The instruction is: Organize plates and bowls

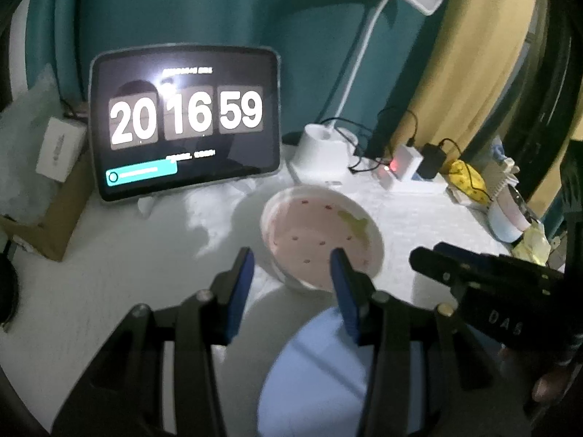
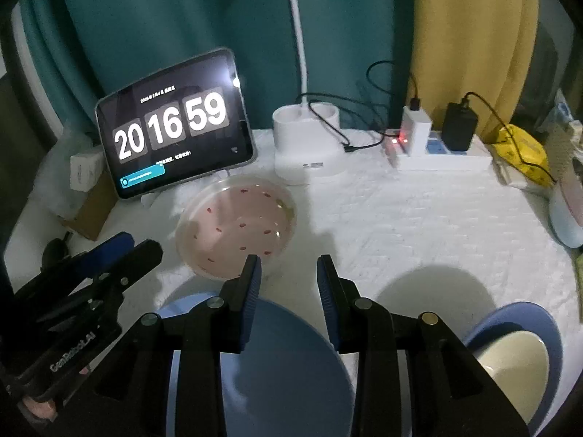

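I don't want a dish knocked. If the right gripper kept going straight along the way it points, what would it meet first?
Probably the blue plate directly beneath the right gripper: its open, empty jaws tilt down over the plate's far edge. A shallower path would land on the white tablecloth just right of the pink bowl. Depth is uncertain.

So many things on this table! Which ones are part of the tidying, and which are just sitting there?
Part of the job:
- pink speckled shallow bowl
- round blue plate
- blue bowl with cream inside

Just lying about:
- tablet showing a clock
- white lamp base
- white power strip
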`<state>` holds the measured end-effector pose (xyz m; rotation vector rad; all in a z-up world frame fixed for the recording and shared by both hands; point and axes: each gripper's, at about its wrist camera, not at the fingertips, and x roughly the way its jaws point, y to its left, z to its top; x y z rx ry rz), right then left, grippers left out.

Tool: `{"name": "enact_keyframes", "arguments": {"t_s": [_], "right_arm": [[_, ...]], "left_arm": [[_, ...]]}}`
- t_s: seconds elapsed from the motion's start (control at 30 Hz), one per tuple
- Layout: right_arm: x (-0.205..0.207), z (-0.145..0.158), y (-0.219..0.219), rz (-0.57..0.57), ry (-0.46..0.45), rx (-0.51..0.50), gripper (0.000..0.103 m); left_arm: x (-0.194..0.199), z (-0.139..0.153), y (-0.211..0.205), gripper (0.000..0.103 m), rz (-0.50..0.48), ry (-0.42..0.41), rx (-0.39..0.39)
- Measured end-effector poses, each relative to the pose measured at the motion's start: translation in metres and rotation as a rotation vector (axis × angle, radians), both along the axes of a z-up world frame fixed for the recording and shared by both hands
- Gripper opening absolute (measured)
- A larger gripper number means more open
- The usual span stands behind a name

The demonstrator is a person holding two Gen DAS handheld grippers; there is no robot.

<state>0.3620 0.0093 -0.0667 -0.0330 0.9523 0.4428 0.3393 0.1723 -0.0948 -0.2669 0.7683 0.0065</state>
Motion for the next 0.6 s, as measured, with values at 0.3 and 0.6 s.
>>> {"name": "enact_keyframes", "arguments": {"t_s": [0.3,0.6], "right_arm": [[0.023,-0.03,0.018,-0.053,0.089,0.023,0.034],[0.041,-0.054,0.029,-0.085,0.118,0.016,0.033]], "left_arm": [[0.031,-0.02,0.007,0.045,-0.035,0.073,-0.003],[0.047,-0.036,0.009,0.044,-0.05,0.111,0.003]]}}
